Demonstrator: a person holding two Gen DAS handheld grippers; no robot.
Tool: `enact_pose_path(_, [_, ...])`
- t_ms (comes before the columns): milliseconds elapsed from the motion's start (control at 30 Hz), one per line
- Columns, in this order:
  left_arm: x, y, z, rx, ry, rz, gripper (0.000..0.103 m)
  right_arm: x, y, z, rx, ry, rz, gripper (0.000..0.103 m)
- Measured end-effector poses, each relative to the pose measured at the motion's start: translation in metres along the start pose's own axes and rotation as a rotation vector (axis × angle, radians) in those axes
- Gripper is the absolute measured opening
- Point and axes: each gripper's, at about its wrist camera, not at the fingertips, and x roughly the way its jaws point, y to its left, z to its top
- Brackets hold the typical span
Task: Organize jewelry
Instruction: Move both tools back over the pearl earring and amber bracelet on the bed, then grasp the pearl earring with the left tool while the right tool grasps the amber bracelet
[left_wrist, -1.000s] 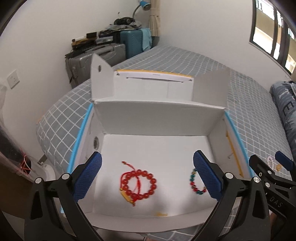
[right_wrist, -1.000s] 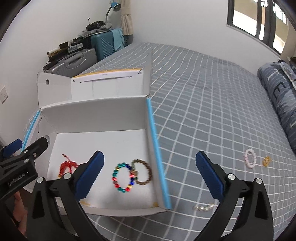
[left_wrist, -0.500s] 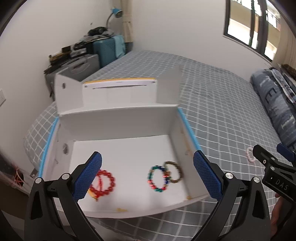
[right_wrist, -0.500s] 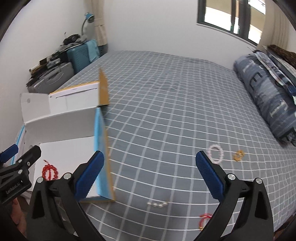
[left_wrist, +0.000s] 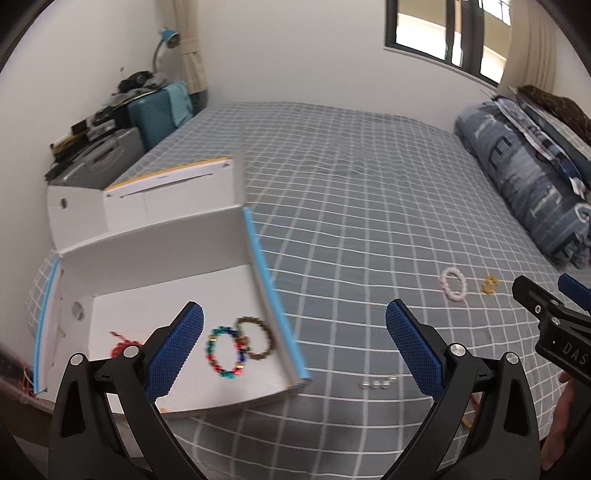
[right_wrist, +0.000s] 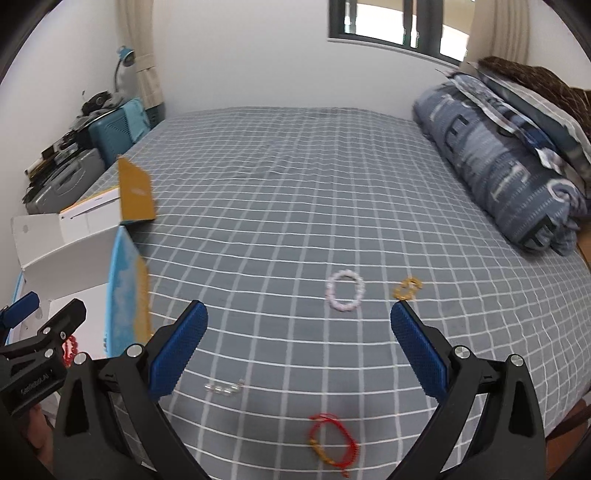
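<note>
Lying loose on the checked bed cover (right_wrist: 295, 192): pink bead bracelet (right_wrist: 345, 291), gold trinket (right_wrist: 407, 288), short clear-bead strand (right_wrist: 223, 388), red cord bracelet (right_wrist: 332, 441). Sitting inside the open white box (left_wrist: 155, 258): multicoloured bracelet (left_wrist: 226, 352) touching a brown one (left_wrist: 257, 338), red beads (left_wrist: 123, 347) partly hidden behind a blue pad. Left gripper (left_wrist: 294, 349) spread wide, empty, above the box's right edge. Right gripper (right_wrist: 298, 349) likewise spread, empty, over the cover, near the cord bracelet.
</note>
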Motion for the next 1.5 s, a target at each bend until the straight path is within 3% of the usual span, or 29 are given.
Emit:
enact_pose_path(367, [0.03,-0.065,-0.007,0.088,0.05,-0.037,0.097,0.013,-0.067,-0.026,0.061,0.043,-0.05,0.095])
enact_pose_path(833, [0.078,-0.103,-0.059,0.124,0.192,-0.109,0.097,0.127,-0.145,-0.005,0.141,0.161,-0.056,0.095])
enact_pose_path(1300, [0.138,-0.116,-0.096,0.122,0.281,-0.057,0.097,0.228,-0.169,-0.003,0.118,0.272,-0.075,0.094])
enact_pose_path(1500, [0.153,-0.107,-0.102,0.076,0.334,-0.086,0.097,0.249,-0.172,-0.006,0.121,0.291,-0.094,0.09])
